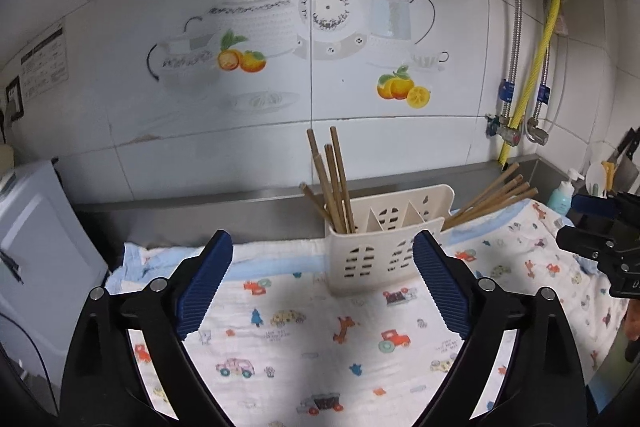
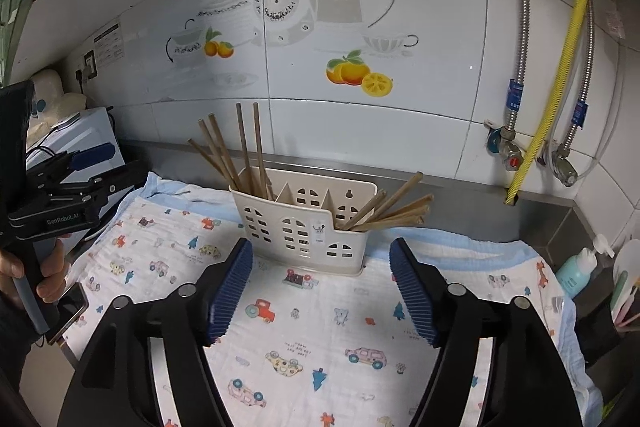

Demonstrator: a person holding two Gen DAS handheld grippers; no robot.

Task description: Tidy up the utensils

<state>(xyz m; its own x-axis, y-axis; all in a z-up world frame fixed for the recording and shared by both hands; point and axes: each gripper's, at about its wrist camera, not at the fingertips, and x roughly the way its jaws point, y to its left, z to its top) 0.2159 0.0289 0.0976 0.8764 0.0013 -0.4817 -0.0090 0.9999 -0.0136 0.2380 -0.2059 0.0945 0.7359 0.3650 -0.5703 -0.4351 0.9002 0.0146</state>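
Observation:
A cream plastic utensil holder with three compartments stands on a patterned cloth. Several wooden chopsticks stand in its left compartment. Several more chopsticks lean out of its right compartment. The middle compartment looks empty. My left gripper is open and empty, just in front of the holder. My right gripper is open and empty, in front of the holder. Each gripper shows at the edge of the other's view: the right one, the left one.
A tiled wall with steel ledge runs behind the cloth. Hoses and valves hang at the right. A soap bottle and a cup of utensils stand at the right. A white appliance stands at the left.

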